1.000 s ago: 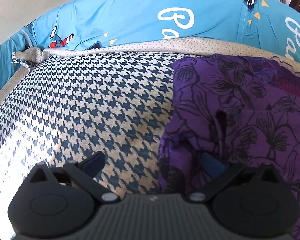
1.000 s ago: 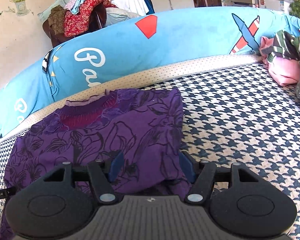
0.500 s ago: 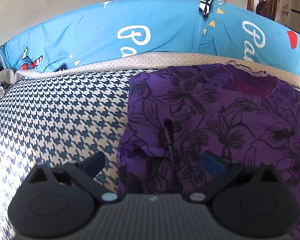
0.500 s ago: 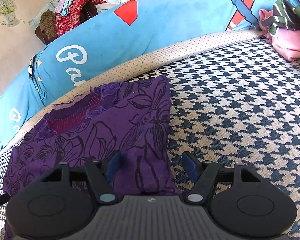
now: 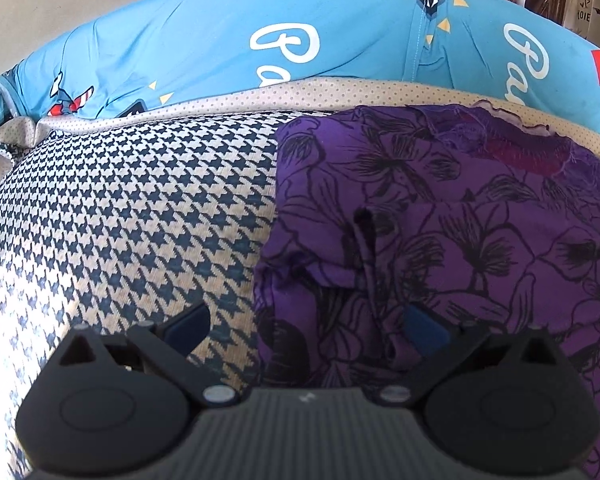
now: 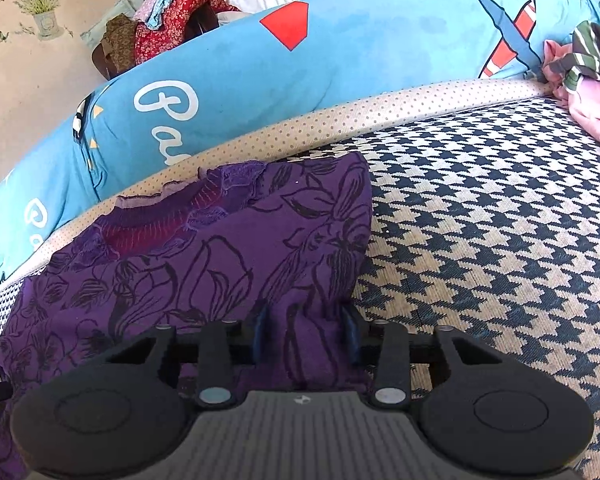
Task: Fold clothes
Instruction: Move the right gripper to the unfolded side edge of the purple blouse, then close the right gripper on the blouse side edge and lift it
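A purple garment (image 5: 440,208) with black flower outlines lies flat on the houndstooth bed cover (image 5: 132,220), its reddish collar toward the blue bolster. My left gripper (image 5: 306,328) is open wide over the garment's near left corner, one pad on the cover side and one over the cloth. In the right wrist view the same garment (image 6: 220,256) spreads left of centre. My right gripper (image 6: 305,332) has its jaws closing on the near right corner, and a bunch of purple cloth is pinched between the blue pads.
A long blue printed bolster (image 6: 340,64) runs along the bed's far edge, behind a beige dotted border (image 6: 380,116). Pink and green-striped clothes (image 6: 588,92) are heaped at the far right. A chair draped with clothes (image 6: 160,32) stands beyond the bed.
The right gripper's jaws have narrowed from wide apart onto the garment's corner, and it has sunk slightly. The left view swung so the garment sits further right than half a second ago; its jaws stay wide.
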`<action>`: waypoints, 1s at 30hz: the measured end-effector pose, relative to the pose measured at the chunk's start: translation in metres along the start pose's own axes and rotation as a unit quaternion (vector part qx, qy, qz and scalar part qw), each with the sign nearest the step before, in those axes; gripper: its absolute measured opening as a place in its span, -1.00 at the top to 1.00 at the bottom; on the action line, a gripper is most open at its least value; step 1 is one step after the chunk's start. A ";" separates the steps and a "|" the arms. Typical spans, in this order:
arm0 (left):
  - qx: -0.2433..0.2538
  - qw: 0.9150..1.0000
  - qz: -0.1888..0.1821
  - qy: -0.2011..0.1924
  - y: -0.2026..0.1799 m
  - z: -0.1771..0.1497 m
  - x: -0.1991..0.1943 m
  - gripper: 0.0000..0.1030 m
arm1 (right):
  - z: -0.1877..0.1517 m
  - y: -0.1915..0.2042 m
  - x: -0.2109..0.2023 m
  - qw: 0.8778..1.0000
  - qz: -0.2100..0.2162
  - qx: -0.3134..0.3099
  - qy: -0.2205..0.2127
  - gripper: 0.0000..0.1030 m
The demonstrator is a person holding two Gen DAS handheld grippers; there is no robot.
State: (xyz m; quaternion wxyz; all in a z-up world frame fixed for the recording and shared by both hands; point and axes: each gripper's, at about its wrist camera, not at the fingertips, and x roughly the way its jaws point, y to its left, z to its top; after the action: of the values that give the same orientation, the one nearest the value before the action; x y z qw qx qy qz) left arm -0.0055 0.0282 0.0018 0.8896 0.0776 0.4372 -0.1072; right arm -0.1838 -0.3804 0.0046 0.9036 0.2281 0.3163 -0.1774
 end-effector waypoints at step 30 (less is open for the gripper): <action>-0.025 1.000 0.004 0.009 0.038 -0.008 -0.007 -1.00 | 0.003 0.139 -0.033 0.989 -0.010 -0.120 -0.085 0.62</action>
State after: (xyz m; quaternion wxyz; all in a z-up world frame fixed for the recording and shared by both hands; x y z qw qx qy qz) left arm -0.0062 0.0673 0.0038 0.8877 0.0579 0.4473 -0.0922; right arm -0.1422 -0.2602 0.0696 0.9462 0.0988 0.2596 -0.1662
